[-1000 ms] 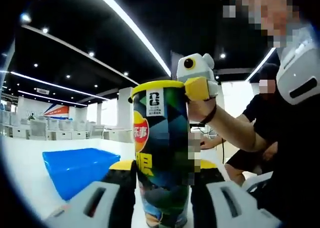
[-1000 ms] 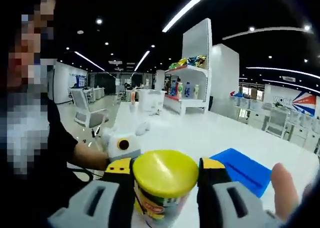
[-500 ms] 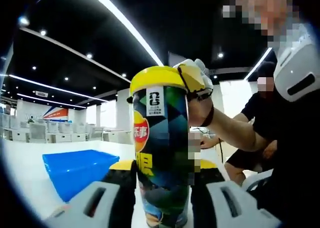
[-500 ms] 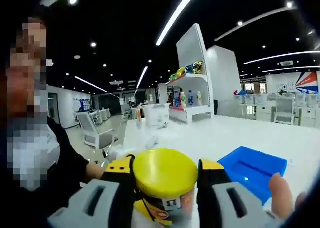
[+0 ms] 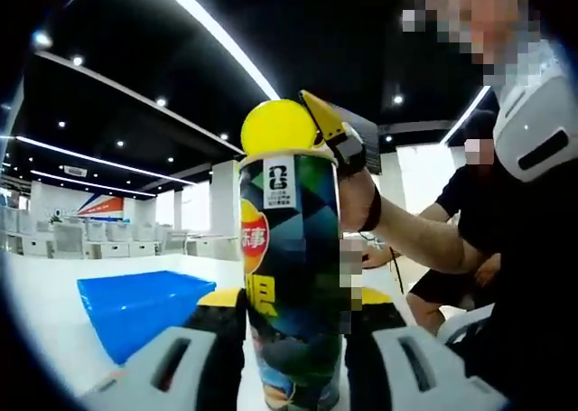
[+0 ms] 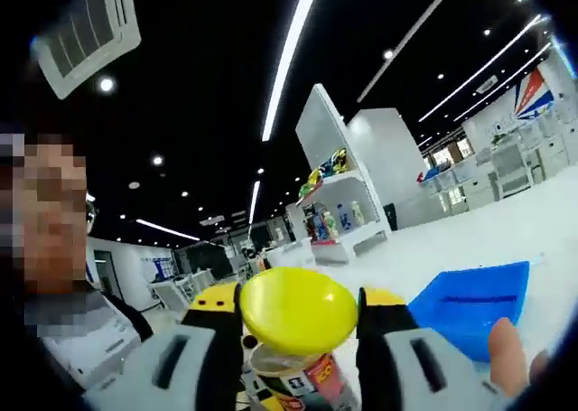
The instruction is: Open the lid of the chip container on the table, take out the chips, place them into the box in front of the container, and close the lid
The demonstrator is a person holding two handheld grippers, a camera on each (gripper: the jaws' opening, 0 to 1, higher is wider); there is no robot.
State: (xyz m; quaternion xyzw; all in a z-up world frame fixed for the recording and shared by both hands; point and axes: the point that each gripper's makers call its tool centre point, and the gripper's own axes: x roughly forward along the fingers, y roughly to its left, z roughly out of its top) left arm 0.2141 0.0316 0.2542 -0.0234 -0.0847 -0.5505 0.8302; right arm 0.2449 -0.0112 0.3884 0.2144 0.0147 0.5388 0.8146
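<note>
The left gripper [image 5: 293,316] clamps the tall dark printed cardboard chip container [image 5: 291,275] between its fingers, upright on the white bench [image 5: 45,321]. The right gripper [image 6: 293,316] grips the round yellow plastic lid [image 6: 296,310], tilted and apparently lifted clear of the container rim. The shallow blue plastic box [image 5: 140,304] lies beside the container

Long light strips [image 6: 291,54] and small spotlights [image 5: 163,98] are shining from a black ceiling [image 5: 316,41], where a ceiling vent [image 6: 87,33] is hanging. A white worktop [image 6: 470,235] is stretching away toward a white shelving unit [image 6: 341,203] that is carrying colourful goods. White desks [image 5: 81,238] are lining the far wall, and office chairs [image 6: 176,294] are standing near them.
</note>
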